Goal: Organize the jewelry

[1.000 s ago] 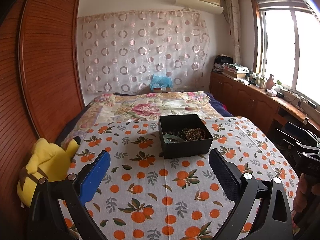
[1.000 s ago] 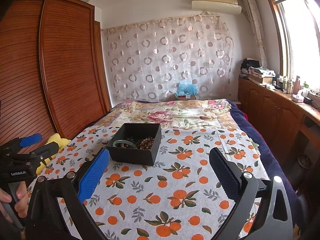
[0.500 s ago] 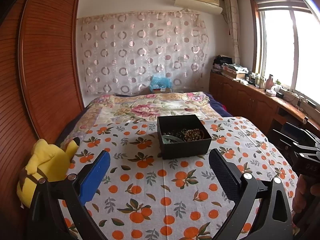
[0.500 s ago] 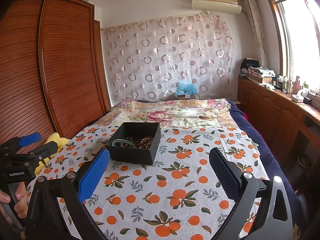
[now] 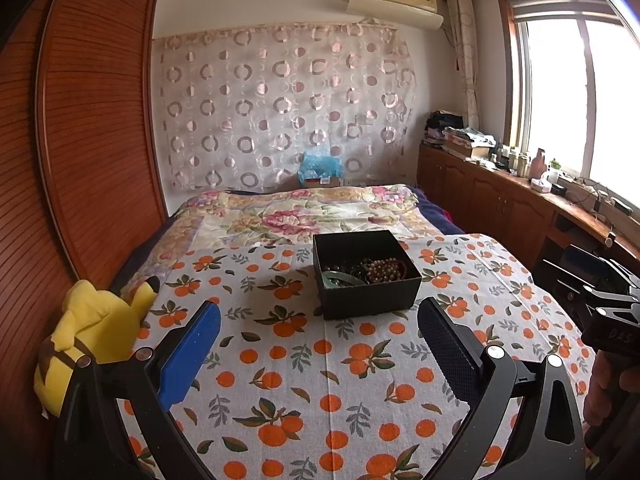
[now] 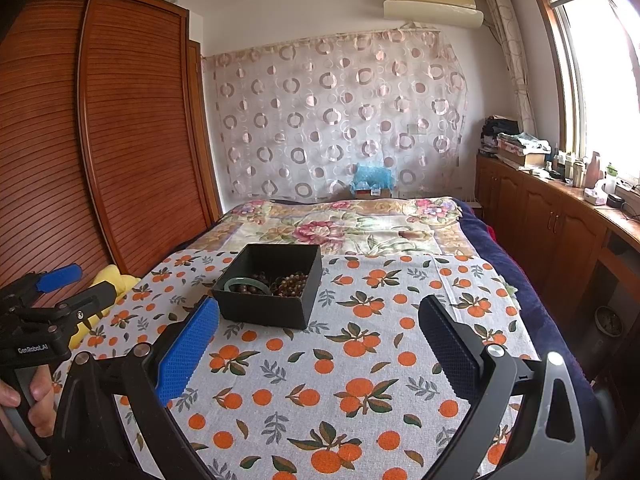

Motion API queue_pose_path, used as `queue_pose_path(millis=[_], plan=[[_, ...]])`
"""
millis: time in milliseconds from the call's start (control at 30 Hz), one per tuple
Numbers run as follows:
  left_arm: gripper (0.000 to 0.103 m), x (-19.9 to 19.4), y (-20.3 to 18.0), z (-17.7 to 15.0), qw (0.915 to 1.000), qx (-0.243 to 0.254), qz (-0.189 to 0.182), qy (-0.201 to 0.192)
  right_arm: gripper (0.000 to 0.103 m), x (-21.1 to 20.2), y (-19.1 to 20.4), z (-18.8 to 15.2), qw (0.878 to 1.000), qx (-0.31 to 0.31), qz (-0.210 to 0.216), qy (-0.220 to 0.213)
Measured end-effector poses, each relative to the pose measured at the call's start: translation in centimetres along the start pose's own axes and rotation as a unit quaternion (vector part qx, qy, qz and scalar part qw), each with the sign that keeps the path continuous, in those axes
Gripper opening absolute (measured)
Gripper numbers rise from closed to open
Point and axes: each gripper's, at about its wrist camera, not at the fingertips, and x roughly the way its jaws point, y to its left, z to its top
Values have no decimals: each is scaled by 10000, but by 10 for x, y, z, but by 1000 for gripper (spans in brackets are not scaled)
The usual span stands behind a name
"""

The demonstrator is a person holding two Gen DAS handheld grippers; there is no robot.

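A black open box (image 5: 366,276) stands on the orange-print cloth (image 5: 320,368) on the bed. In it lie a green bangle (image 5: 340,278) and brown bead strings (image 5: 382,268). The box (image 6: 268,286), bangle (image 6: 246,284) and beads (image 6: 292,282) also show in the right wrist view. My left gripper (image 5: 319,320) is open and empty, short of the box. My right gripper (image 6: 319,320) is open and empty, just right of and short of the box. The left gripper shows at the left edge of the right view (image 6: 60,284).
A yellow plush toy (image 5: 92,332) lies at the cloth's left edge beside the wooden wardrobe (image 5: 60,160). A floral quilt (image 5: 304,216) covers the far bed. Wooden cabinets (image 5: 500,208) with clutter run under the window at right.
Both views have crept slightly; the box sits a little further left in the left wrist view. Both grippers stay open and empty.
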Motion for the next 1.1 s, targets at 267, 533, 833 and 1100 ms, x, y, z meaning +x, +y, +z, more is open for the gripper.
queue_pose_path(millis=[267, 533, 833, 1100], plan=[[95, -1, -1, 1, 10000, 3, 4, -10, 100, 0, 0, 0, 10000, 2, 0, 9], [95, 0, -2, 1, 10000, -6, 0, -7, 100, 0, 0, 0, 10000, -2, 1, 8], [95, 0, -2, 0, 10000, 7, 1, -8, 100, 0, 0, 0, 10000, 6, 4, 8], [95, 0, -2, 0, 10000, 4, 3, -10, 100, 0, 0, 0, 10000, 4, 3, 9]])
